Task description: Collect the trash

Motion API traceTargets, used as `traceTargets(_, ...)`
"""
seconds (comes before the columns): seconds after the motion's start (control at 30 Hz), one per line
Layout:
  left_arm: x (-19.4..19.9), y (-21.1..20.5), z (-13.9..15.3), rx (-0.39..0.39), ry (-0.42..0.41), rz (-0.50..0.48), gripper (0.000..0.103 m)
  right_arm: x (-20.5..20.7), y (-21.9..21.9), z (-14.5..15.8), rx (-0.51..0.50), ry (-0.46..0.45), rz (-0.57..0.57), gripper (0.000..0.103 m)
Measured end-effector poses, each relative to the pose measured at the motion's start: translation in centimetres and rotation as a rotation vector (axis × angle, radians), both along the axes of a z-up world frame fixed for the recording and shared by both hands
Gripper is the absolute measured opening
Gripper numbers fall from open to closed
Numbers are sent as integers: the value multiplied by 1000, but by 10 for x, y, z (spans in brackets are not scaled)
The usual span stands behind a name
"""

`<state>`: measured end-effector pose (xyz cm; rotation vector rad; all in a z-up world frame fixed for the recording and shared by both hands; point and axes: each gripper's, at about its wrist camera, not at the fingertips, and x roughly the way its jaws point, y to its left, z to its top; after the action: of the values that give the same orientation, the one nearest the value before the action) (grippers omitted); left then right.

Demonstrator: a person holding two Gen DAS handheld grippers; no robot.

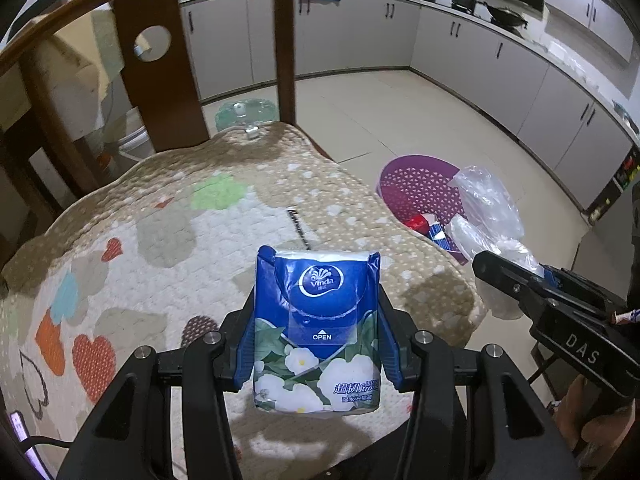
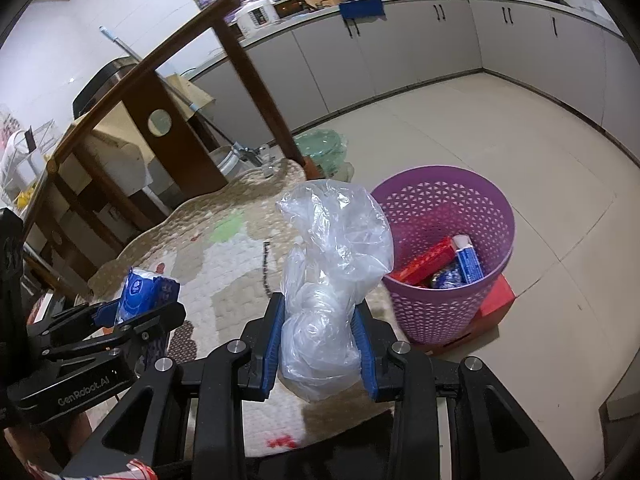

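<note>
We are gripping a blue tissue pack (image 1: pixel 316 328) in the left gripper (image 1: pixel 316 344), fingers clamped on its sides, above the quilted cushion (image 1: pixel 168 232). The right gripper (image 2: pixel 319 344) is squeezing a crumpled clear plastic bag (image 2: pixel 332 264); the bag is hiding the cushion's far edge. The purple basket (image 2: pixel 440 216) is sitting on the floor just beside the cushion (red and blue wrappers inside, labels too small to read). Its base is partly covering a red box (image 2: pixel 496 298). Bare tile floor (image 2: pixel 500 120) is lying open beyond the basket, up to the cabinets (image 2: pixel 400 40).
</note>
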<state>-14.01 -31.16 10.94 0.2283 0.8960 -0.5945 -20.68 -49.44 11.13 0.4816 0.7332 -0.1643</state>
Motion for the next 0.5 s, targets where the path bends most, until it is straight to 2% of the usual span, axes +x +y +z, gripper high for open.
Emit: traceTargets(0.5,8,64,5,-92,1,96,49,14,64,17,-91,16,91,36)
